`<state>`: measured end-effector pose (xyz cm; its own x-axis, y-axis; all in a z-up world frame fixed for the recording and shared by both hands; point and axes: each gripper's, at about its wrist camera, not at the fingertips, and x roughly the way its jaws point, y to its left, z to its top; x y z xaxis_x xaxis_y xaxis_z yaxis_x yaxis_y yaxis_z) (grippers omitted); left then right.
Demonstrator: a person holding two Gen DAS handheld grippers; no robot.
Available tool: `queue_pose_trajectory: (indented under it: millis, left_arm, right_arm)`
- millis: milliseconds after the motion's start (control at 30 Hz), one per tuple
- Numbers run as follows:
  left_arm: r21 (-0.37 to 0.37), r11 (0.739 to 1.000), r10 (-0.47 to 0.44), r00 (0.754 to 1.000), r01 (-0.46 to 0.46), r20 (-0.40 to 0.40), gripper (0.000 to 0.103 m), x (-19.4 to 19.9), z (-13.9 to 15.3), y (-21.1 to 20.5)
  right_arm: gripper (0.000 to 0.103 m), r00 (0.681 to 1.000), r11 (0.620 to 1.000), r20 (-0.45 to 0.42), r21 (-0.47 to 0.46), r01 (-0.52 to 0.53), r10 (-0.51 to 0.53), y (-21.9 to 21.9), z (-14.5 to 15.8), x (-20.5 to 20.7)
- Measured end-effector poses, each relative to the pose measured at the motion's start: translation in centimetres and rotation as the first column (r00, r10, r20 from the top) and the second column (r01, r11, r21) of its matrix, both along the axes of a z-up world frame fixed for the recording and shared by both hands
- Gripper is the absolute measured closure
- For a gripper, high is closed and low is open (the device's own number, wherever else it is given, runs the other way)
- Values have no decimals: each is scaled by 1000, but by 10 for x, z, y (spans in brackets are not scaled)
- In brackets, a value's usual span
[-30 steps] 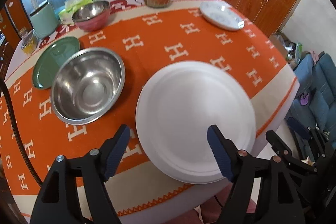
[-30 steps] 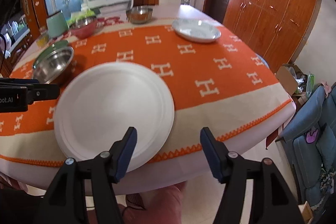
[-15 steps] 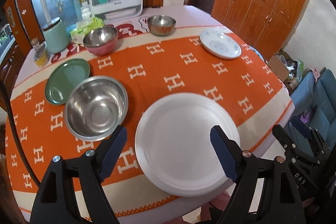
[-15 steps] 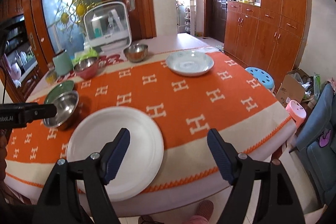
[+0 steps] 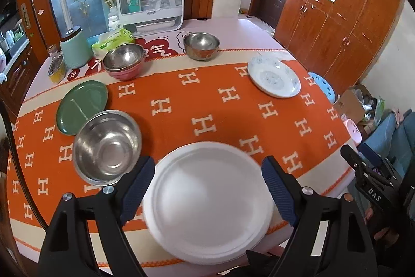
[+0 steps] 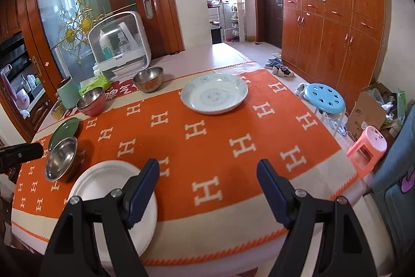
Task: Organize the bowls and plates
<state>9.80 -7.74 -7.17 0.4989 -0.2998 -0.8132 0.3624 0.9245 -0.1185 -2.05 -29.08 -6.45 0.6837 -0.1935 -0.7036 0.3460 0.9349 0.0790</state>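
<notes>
A large white plate (image 5: 207,201) lies at the table's near edge, also in the right wrist view (image 6: 109,188). A big steel bowl (image 5: 107,147) sits left of it, overlapping a green plate (image 5: 81,101). A pink-sided steel bowl (image 5: 124,61), a small steel bowl (image 5: 201,45) and a blue-patterned white plate (image 5: 273,79) stand farther back. My left gripper (image 5: 207,181) is open and empty above the white plate. My right gripper (image 6: 207,181) is open and empty above the tablecloth, right of the white plate.
An orange tablecloth (image 6: 207,136) covers the round table. A white dish cabinet (image 5: 150,1), a mint canister (image 5: 75,48), tissues (image 5: 112,42) and a jar (image 5: 55,68) crowd the far left. Blue (image 6: 324,98) and pink (image 6: 368,144) stools stand right of the table.
Both grippers have pulled back and risen from the table, so the plates and bowls look smaller and farther. The right gripper has swung right. Both stay open; nothing on the table moved.
</notes>
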Motion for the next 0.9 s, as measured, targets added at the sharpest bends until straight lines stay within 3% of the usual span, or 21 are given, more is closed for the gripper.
queue_pose_trajectory:
  millis: [467,900]
  left_arm:
    - [16,998,60,998,-59,-33,18,23,0,-91]
    - [16,981,195,980,-194,-46,18,50,-6,-157]
  right_arm:
    - [25,991,990,-14,36,-135,135,-86,5,52]
    - [25,958,955,-27,92,-282,286,-151,-3,95]
